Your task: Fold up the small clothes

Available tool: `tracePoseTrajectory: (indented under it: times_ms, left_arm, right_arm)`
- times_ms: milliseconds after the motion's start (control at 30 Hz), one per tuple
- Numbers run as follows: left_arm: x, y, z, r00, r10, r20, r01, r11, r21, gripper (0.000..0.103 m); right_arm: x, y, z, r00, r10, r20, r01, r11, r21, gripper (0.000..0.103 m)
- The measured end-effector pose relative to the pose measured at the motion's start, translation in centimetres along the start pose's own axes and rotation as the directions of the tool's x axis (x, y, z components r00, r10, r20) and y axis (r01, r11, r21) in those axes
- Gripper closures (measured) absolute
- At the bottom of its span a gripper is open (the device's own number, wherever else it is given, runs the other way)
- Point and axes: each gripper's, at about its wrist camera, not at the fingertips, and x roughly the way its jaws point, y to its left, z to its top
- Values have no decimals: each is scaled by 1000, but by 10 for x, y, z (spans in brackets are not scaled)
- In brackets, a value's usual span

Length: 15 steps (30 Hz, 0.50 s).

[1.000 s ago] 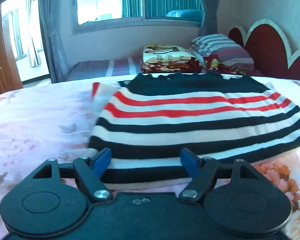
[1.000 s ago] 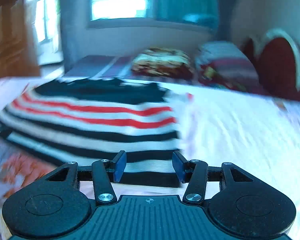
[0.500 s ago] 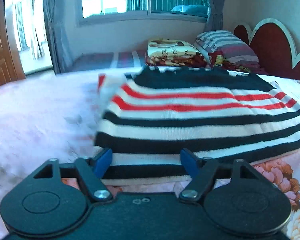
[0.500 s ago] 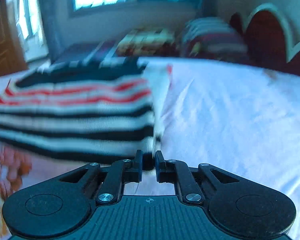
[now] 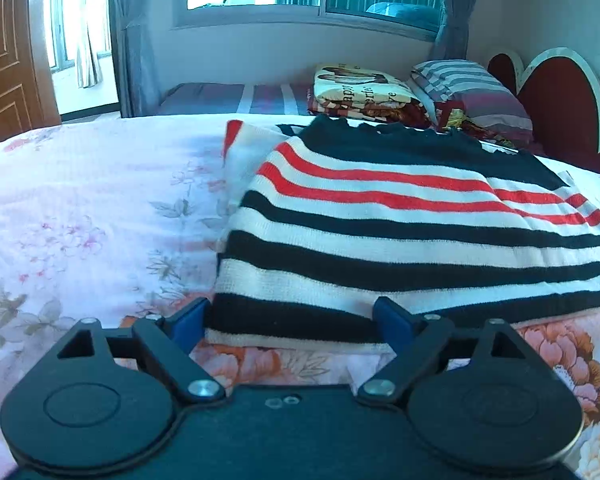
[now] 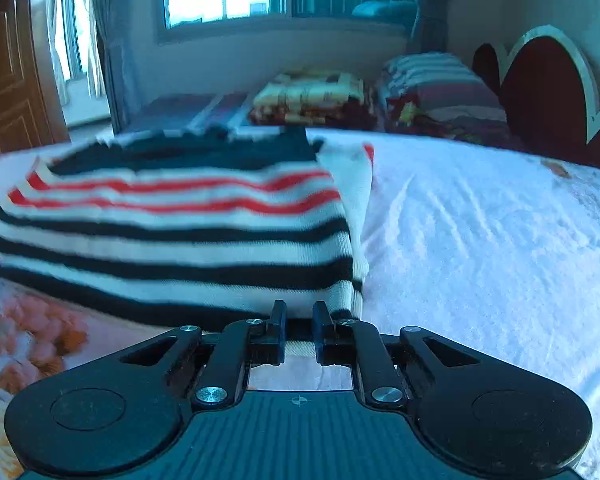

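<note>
A folded knit sweater (image 5: 380, 220) with black, white and red stripes lies flat on the flowered bed sheet (image 5: 80, 220). My left gripper (image 5: 290, 316) sits at the sweater's near left corner. Its jaws are wide and still opening, the hem lies between the blue pads, and nothing is pinched. In the right wrist view the sweater (image 6: 180, 232) fills the left half. My right gripper (image 6: 299, 316) is at its near right corner. Those jaws stand a narrow gap apart and are opening, with the hem lying flat between them.
A folded patterned blanket (image 5: 360, 88) and a striped pillow (image 5: 468, 88) lie at the far end by the red headboard (image 5: 556, 100). A wooden door (image 5: 4, 60) stands at the far left. Bare sheet (image 6: 480, 240) stretches right of the sweater.
The right jaws closed onto the hem's near right corner, then parted a little. The left jaws spread wider at the near left corner. The sweater stays flat.
</note>
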Motion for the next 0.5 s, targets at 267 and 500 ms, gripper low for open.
tracePoseTrajectory:
  times_ms: [267,500]
  left_arm:
    - [-17,1,0,1000,18,4,-18,1000,15,24]
    - [-29,22,-23,974,-226,32,220,888,-404,43]
  right_arm:
    - [-25,30,17,996,59,68,-57,998,-33,57]
    - [-18,46,31,986,145,80,-148,989,30,89]
